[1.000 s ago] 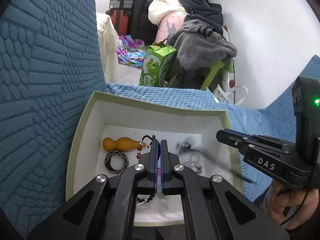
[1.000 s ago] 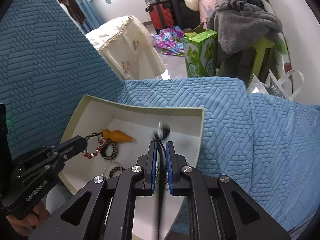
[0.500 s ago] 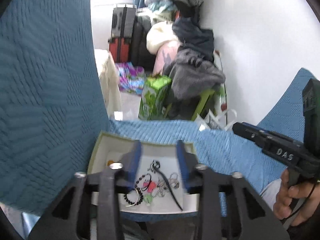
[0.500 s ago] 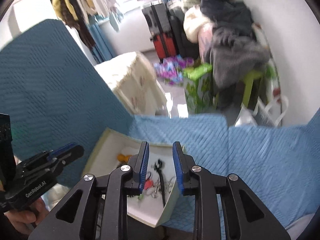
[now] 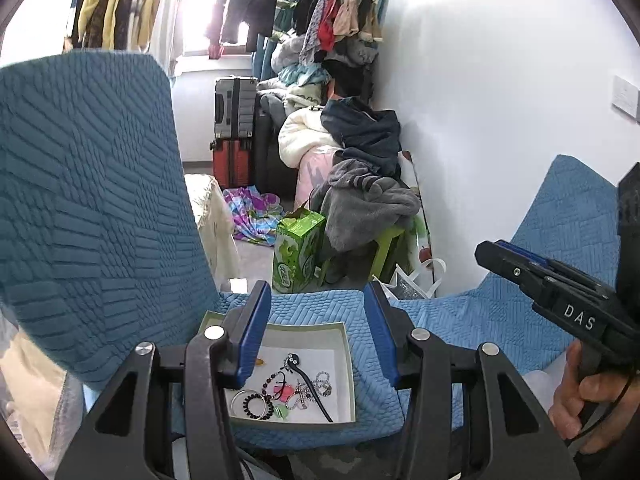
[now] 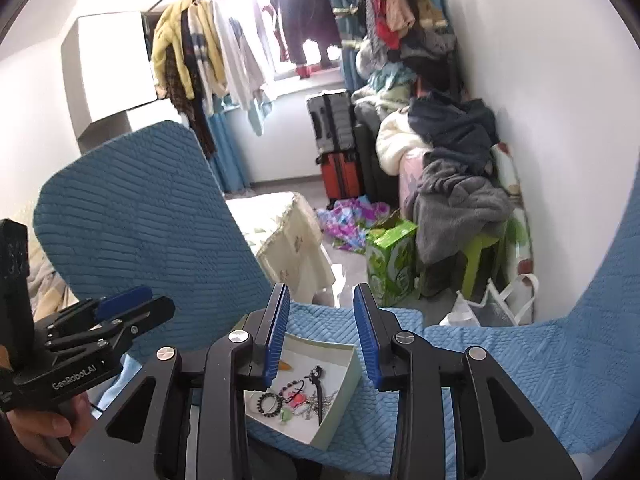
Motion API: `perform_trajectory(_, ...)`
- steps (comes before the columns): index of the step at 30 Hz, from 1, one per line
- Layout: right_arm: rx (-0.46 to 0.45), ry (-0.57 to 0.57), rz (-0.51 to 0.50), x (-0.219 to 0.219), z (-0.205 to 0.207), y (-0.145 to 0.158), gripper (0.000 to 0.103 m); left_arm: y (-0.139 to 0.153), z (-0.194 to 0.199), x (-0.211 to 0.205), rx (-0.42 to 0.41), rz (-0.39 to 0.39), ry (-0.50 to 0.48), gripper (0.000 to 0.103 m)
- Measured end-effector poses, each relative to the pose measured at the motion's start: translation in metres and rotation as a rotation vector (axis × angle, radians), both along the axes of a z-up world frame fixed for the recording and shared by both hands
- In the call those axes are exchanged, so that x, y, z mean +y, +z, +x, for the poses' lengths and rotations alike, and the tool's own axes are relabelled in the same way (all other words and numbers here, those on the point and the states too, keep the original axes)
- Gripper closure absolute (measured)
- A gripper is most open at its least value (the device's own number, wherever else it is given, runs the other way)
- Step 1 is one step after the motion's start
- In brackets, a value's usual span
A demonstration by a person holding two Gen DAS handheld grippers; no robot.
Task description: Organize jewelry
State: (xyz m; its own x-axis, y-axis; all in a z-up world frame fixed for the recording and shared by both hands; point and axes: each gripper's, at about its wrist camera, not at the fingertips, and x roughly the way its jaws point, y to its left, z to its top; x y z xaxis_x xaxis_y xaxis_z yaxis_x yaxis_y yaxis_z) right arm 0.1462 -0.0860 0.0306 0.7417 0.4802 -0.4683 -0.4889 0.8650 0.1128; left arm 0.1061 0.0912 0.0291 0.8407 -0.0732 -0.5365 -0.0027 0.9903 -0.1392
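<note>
Jewelry box (image 5: 347, 364) rests on blue quilted cover (image 5: 312, 308) in cluttered room, both grippers' jaws spread, empty.

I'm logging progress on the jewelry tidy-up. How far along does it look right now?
Mostly done, it seems: the bracelets, necklace and other pieces lie together inside the box on the blue cover. Nothing is in hand: the left tongs and right tongs are both open and empty, held above the box. No loose jewelry shows outside it.
</note>
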Motion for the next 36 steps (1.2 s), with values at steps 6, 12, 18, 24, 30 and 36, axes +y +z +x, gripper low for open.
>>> perform_trajectory(6, -0.054, -0.036, -0.045, -0.009, -0.032, -0.009, 0.069, -0.004, -0.016, -0.01, -0.005, 0.042, 0.008, 0.054)
perform_trajectory(12, -0.02, -0.042, -0.073, -0.019, -0.05, -0.032, 0.068, -0.022, -0.025, -0.013, 0.032, 0.026, 0.014, 0.054)
perform_trajectory(18, 0.086, -0.056, -0.089, -0.029, -0.053, -0.06, 0.068, -0.047, -0.035, -0.023, 0.1, -0.001, -0.003, 0.054)
perform_trajectory(24, 0.12, -0.077, -0.095, -0.038, -0.063, -0.076, 0.067, -0.057, -0.043, -0.025, 0.121, -0.002, 0.027, 0.046)
perform_trajectory(30, 0.121, -0.109, -0.114, -0.039, -0.066, -0.088, 0.04, -0.067, -0.046, -0.025, 0.126, 0.013, 0.051, 0.021)
perform_trajectory(36, 0.132, -0.128, -0.129, -0.039, -0.067, -0.095, 0.019, -0.073, -0.046, -0.021, 0.144, 0.017, 0.093, 0.014)
